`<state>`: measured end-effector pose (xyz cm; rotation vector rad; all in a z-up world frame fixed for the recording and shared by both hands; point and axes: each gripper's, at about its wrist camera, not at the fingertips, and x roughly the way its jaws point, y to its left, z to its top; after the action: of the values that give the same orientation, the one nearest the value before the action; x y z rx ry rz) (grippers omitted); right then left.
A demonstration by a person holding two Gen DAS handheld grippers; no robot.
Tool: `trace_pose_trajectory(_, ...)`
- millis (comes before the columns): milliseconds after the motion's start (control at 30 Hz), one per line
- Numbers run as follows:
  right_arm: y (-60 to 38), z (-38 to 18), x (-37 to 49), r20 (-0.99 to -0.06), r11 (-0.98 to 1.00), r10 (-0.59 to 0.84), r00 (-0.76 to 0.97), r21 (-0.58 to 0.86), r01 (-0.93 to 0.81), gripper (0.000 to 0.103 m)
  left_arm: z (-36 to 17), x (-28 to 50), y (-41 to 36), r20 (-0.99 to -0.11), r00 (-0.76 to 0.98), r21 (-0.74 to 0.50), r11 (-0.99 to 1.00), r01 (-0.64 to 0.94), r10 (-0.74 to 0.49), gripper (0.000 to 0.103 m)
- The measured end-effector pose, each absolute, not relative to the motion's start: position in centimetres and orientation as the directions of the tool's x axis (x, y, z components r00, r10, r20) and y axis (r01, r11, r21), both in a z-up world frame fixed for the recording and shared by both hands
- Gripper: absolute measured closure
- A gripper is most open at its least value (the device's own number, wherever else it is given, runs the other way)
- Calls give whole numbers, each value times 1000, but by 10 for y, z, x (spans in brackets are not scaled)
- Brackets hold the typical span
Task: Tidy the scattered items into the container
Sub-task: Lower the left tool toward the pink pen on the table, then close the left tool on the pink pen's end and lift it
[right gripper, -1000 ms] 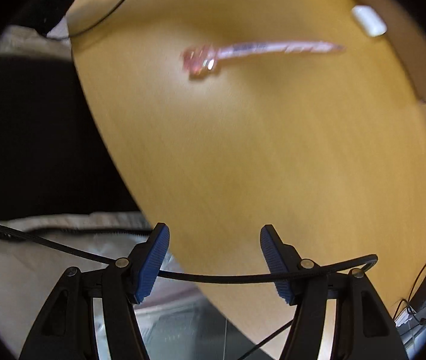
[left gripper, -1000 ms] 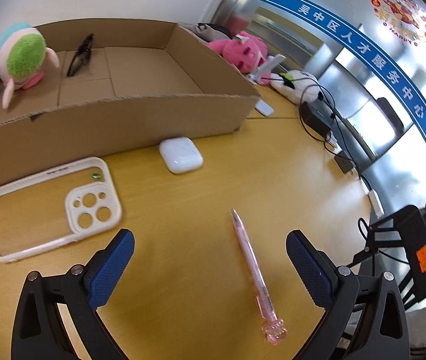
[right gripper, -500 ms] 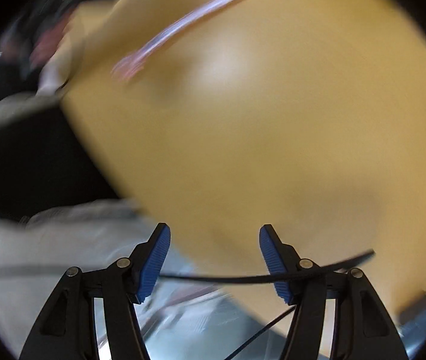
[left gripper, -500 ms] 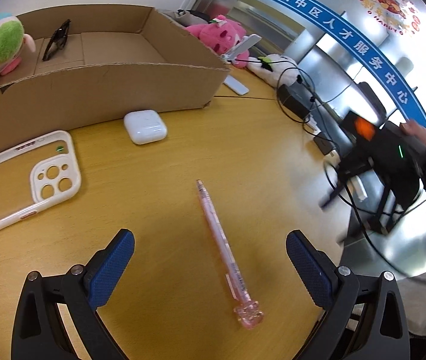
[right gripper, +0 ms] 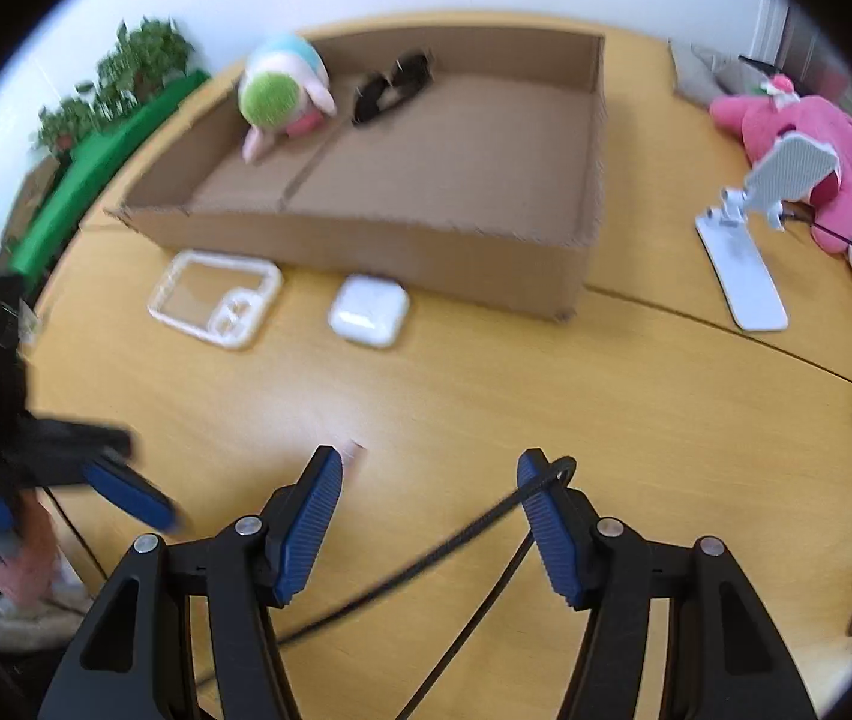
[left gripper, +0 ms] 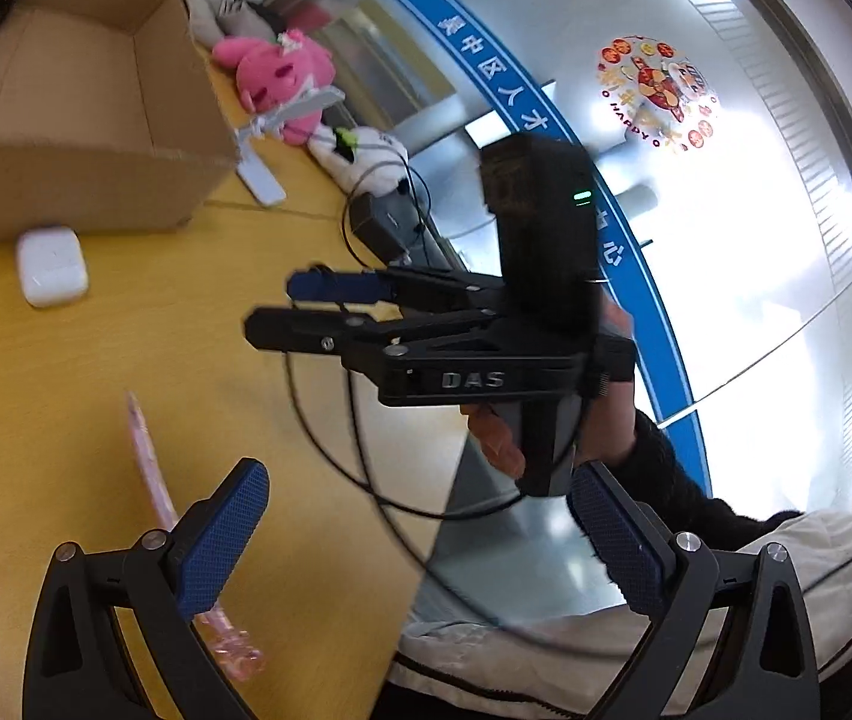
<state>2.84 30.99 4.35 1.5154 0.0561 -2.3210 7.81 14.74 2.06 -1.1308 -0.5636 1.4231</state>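
Cardboard box (right gripper: pixel 444 180) interior, holding a plush (right gripper: pixel 282 96) and probably sunglasses (right gripper: pixel 393 87), shows only from the right gripper (right gripper: pixel 429 516); a pink pen (left gripper: pixel 153 492) lies beside the left gripper (left gripper: pixel 420 546). Both stand open, empty.

Black hand-held gripper (left gripper: pixel 312 306), blue pads, "DAS" marking, seemingly dark sleeve (left gripper: pixel 672 474).

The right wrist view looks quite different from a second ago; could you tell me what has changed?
The right gripper swung up from the table edge to face the brown cardboard box, now over the pink pen. Both grippers remain open and empty. The white earbud case, clear phone case and pen lie where they were.
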Motion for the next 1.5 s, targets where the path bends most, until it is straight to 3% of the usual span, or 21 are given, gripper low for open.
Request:
trace_pose_trajectory(67, 303, 51, 30, -882, -926, -301, -363, 179, 332, 43, 14, 81, 158, -311, 176, -869, -205, -450, 934, 9)
trace_pose_trajectory(100, 302, 54, 28, -880, -922, -311, -359, 188, 338, 43, 11, 82, 163, -335, 185, -864, -223, -452, 924, 27)
trace_pose_trajectory(133, 301, 58, 30, -877, -916, -327, -352, 203, 345, 43, 7, 82, 167, -368, 192, -856, -251, -453, 910, 55)
trace_pose_trajectory(167, 299, 61, 32, -874, -909, -343, -345, 217, 355, 43, 0, 83, 170, -401, 201, -849, -279, -449, 894, 72)
trace_pose_trajectory(200, 299, 65, 36, -871, -903, -356, -339, 228, 363, 43, -5, 83, 172, -428, 213, -845, -304, -440, 878, 97)
trace_pose_trajectory(333, 304, 78, 45, -864, -875, -410, -292, 282, 394, 43, -18, 86, 160, -507, 189, -812, -393, -431, 841, 97)
trace_pose_trajectory(500, 328, 92, 65, -849, -815, -475, -230, 326, 479, 43, -12, 86, 124, -525, 131, -790, -423, -444, 841, 97)
trace_pose_trajectory(600, 356, 97, 70, -842, -847, -460, -282, 319, 425, 43, -12, 90, 104, -551, 118, -769, -448, -455, 826, 97)
trace_pose_trajectory(767, 383, 77, 67, -846, -910, -403, -350, 330, 251, 43, -13, 128, 111, -564, 258, -756, -364, -545, 784, 97)
trace_pose_trajectory(933, 355, 29, 59, -902, -944, -302, -309, 239, 226, 43, -3, 176, 113, -558, 393, -735, -216, -642, 731, 94)
trace_pose_trajectory(967, 346, 22, 57, -902, -943, -306, -304, 243, 229, 43, 0, 181, 111, -552, 395, -733, -202, -650, 734, 91)
trace_pose_trajectory(1000, 335, 15, 54, -899, -937, -322, -295, 258, 237, 43, 2, 181, 110, -550, 387, -734, -207, -647, 740, 74)
trace_pose_trajectory(1033, 323, 8, 53, -896, -928, -342, -282, 275, 252, 43, 3, 180, 109, -557, 365, -730, -230, -643, 746, 45)
trace_pose_trajectory(1100, 297, -2, 51, -896, -913, -355, -266, 273, 302, 43, 3, 173, 106, -591, 291, -705, -306, -640, 752, 17)
trace_pose_trajectory(1300, 261, -28, 44, -902, -925, -335, -272, 261, 277, 45, -26, 153, 123, -662, 226, -698, -479, -532, 714, 17)
trace_pose_trajectory(1367, 255, -28, 44, -898, -934, -315, -306, 236, 267, 52, -36, 153, 124, -694, 219, -684, -534, -496, 686, 26)
trace_pose_trajectory(1400, 252, -27, 44, -900, -938, -302, -314, 222, 265, 56, -42, 151, 126, -701, 219, -684, -554, -474, 679, 39)
trace_pose_trajectory(1467, 245, -27, 47, -904, -947, -261, -339, 171, 273, 79, -47, 149, 128, -697, 224, -696, -566, -443, 682, 56)
trace_pose_trajectory(1500, 241, -28, 49, -904, -946, -257, -342, 162, 280, 85, -49, 149, 129, -705, 220, -688, -575, -443, 675, 67)
